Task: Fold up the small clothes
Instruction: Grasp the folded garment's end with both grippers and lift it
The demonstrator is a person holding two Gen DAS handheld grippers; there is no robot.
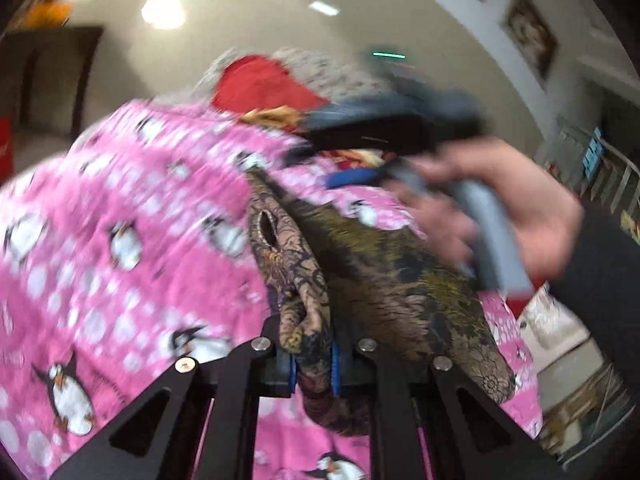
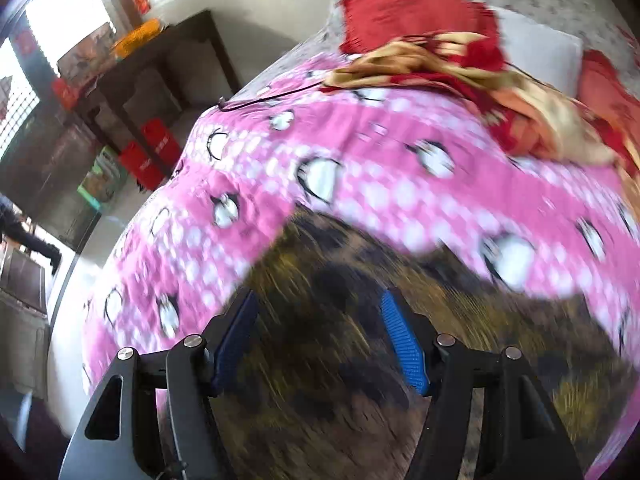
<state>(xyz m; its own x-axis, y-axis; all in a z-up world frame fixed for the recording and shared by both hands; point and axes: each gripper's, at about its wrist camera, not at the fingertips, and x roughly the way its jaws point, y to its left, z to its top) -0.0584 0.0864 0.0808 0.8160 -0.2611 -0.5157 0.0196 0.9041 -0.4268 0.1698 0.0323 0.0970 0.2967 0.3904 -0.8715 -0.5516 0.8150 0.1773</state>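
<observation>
A dark brown, black and gold patterned garment lies on a pink penguin-print blanket, with one bunched end lifted toward the camera. My left gripper is shut on that bunched end, and the cloth is squeezed between its blue pads. In the right wrist view the same garment fills the lower picture, blurred. My right gripper hangs over it, its blue pads wide apart and nothing pinched between them. A hand holds that gripper at the right of the left wrist view.
A red cloth and a crumpled red and gold garment lie at the far end of the blanket. A thin black cord crosses the blanket's edge. A dark wooden table and red boxes stand on the floor beyond.
</observation>
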